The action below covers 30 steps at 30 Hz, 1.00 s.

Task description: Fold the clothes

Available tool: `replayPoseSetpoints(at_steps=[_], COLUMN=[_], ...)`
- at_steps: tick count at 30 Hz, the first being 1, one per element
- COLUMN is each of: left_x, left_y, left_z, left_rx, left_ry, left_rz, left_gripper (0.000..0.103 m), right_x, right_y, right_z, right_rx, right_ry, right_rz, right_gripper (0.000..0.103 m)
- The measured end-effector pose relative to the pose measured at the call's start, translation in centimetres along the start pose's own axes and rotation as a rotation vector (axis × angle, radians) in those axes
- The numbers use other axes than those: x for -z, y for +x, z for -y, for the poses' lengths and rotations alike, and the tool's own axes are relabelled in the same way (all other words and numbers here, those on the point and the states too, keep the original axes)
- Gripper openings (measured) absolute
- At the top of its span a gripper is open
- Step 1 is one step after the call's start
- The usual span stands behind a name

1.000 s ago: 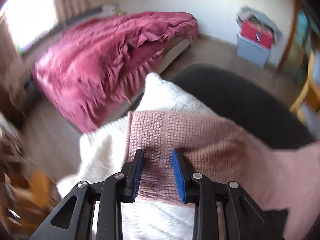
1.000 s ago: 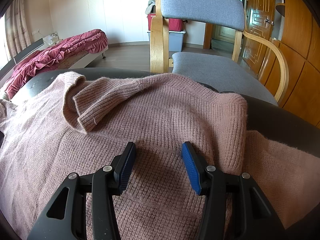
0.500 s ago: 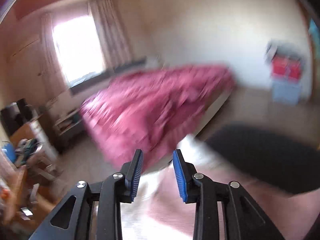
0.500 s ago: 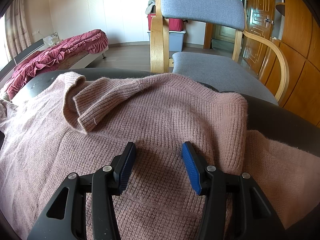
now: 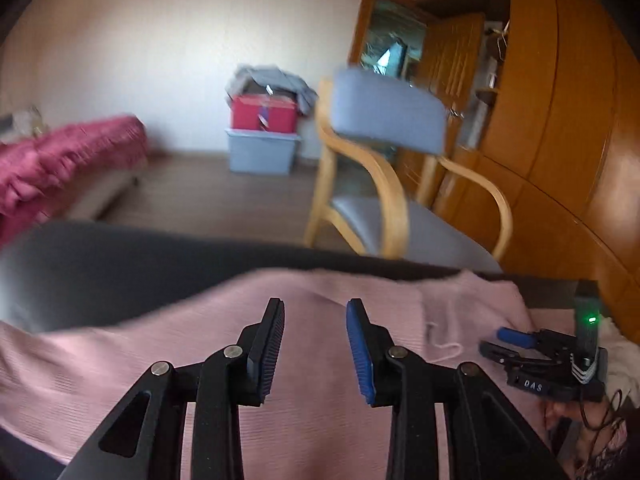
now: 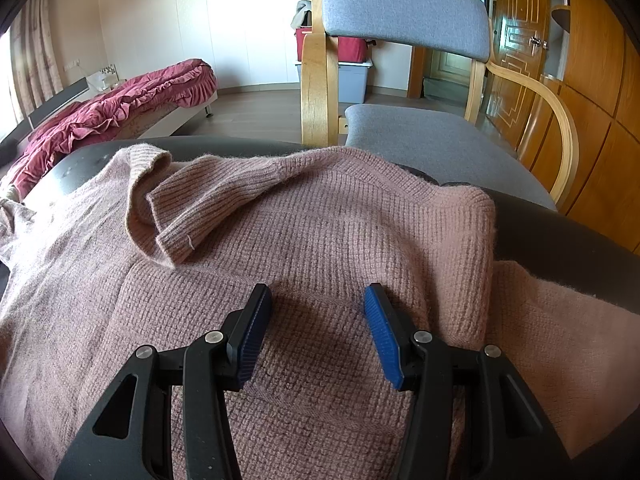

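Observation:
A pink knit sweater (image 6: 320,216) lies spread on a dark round table (image 6: 560,236), with one sleeve (image 6: 192,208) folded back across its left part. My right gripper (image 6: 316,304) hovers open just above the sweater's near middle, nothing between its fingers. In the left wrist view the same sweater (image 5: 160,344) covers the near table (image 5: 100,264). My left gripper (image 5: 316,316) is open above it and holds nothing. The right gripper (image 5: 516,340) shows at that view's right edge, low over the cloth.
A grey-cushioned wooden armchair (image 6: 404,24) stands close behind the table. A bed with a crimson cover (image 6: 120,104) is at the far left. A red box on a grey bin (image 5: 262,136) sits by the wall. Wooden wardrobes (image 5: 560,120) line the right.
My left gripper has swung from the table's left side, where it hovered over a pink cuff on white cloth, round to face the chair, still open. The right gripper has not moved.

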State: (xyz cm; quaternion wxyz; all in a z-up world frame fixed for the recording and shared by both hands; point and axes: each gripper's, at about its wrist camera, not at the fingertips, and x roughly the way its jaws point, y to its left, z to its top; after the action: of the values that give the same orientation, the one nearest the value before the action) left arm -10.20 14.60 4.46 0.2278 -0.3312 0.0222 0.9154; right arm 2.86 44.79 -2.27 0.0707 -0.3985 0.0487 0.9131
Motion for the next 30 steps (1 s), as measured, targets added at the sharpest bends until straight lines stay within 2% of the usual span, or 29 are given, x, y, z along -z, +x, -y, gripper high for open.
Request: replayPoseSetpoints(at_steps=[7, 12, 14, 16, 18, 22, 23, 27, 30], left_x=[2.8, 3.1, 3.2, 3.2, 3.2, 3.5, 3.5, 3.6, 3.8], left_y=[8.7, 8.5, 8.4, 8.1, 7.6, 7.2, 7.0, 6.7, 6.5], left_z=[5.1, 2.9, 2.1, 1.8, 1.3, -0.8, -1.0, -1.3, -1.5], left_rx=[-0.033, 0.103, 0.154, 0.160, 0.151, 0.182, 0.186, 0.187, 0.203], left_ry=[-0.017, -0.133, -0.176, -0.185, -0.199, -0.246, -0.247, -0.241, -0.258], left_rz=[-0.174, -0.151, -0.142, -0.136, -0.125, -0.124, -0.124, -0.121, -0.114], left_gripper=[0.032, 0.034, 0.034, 0.034, 0.034, 0.034, 0.034, 0.034, 0.034], right_x=[0.0, -0.2, -0.7, -1.8, -3.1, -4.6, -4.8, -6.2, -8.1], right_y=[0.0, -0.9, -2.2, -2.4, -1.5, 1.9, 2.7, 4.9, 6.6], right_z=[0.3, 0.2, 0.2, -0.2, -1.0, -2.5, -2.7, -3.5, -3.4], right_rx=[-0.011, 0.001, -0.036, -0.080, -0.076, -0.076, -0.104, -0.207, -0.255], right_ry=[0.005, -0.003, 0.006, -0.019, -0.076, -0.149, -0.152, -0.141, -0.075], right_rz=[0.002, 0.035, 0.080, 0.064, 0.010, -0.090, -0.103, -0.100, -0.084], right_gripper=[0.052, 0.052, 0.052, 0.052, 0.039, 0.034, 0.031, 0.031, 0.031])
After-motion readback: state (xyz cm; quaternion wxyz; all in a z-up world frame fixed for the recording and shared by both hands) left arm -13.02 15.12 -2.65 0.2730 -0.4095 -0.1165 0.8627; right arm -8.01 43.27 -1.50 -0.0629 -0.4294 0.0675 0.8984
